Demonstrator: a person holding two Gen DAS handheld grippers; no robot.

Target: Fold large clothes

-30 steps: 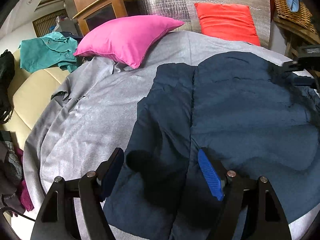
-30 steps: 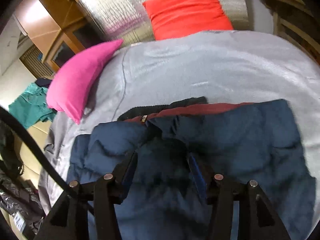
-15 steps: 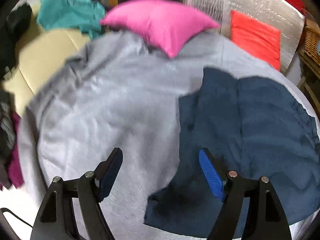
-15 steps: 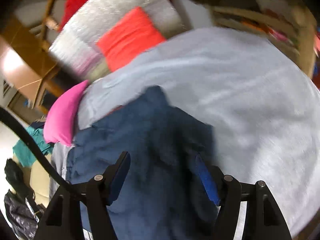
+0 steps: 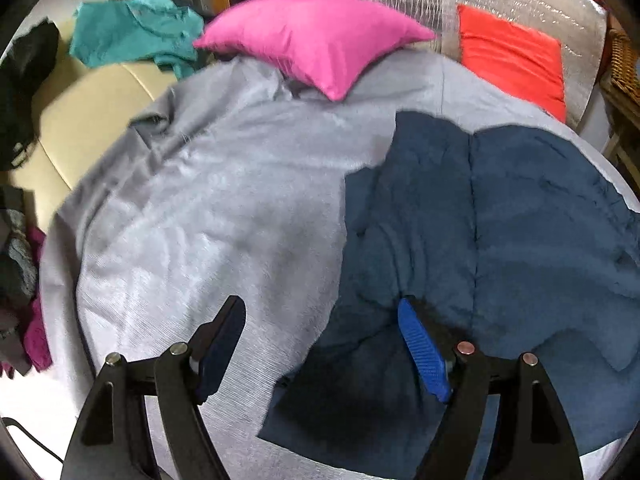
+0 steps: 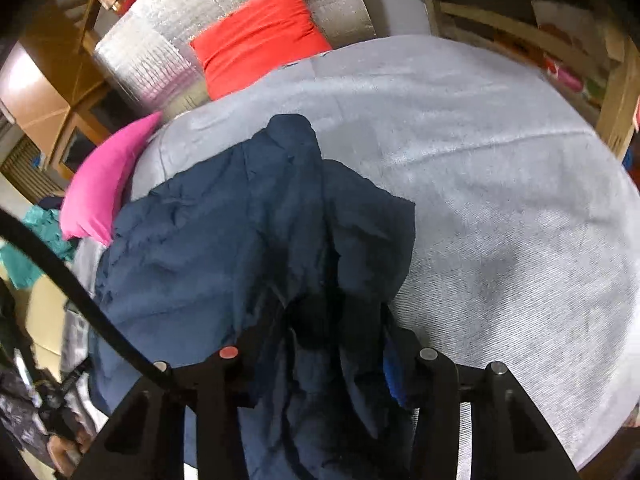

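A navy padded jacket (image 5: 500, 220) lies spread on the right half of a grey bed cover (image 5: 220, 208). My left gripper (image 5: 320, 348) hangs open over the jacket's left edge. Its right blue pad (image 5: 420, 352) is above the fabric, its left pad above bare cover, and nothing is held. In the right wrist view the jacket (image 6: 200, 248) is bunched at its right edge. My right gripper (image 6: 328, 352) is closing on that bunch. Folds fill the gap and cover the left finger, and only the right blue pad (image 6: 394, 376) shows.
A pink pillow (image 5: 320, 44) and a red pillow (image 5: 512, 56) lie at the head of the bed against a silver panel. A teal garment (image 5: 132, 36) sits on a cream sofa (image 5: 88, 112) at the left. Wooden shelving (image 6: 540, 40) borders the bed's right side.
The left gripper slid left, so the jacket now sits to its right. The right gripper swung from the collar to the jacket's right edge, sank, and its jaws narrowed onto bunched fabric.
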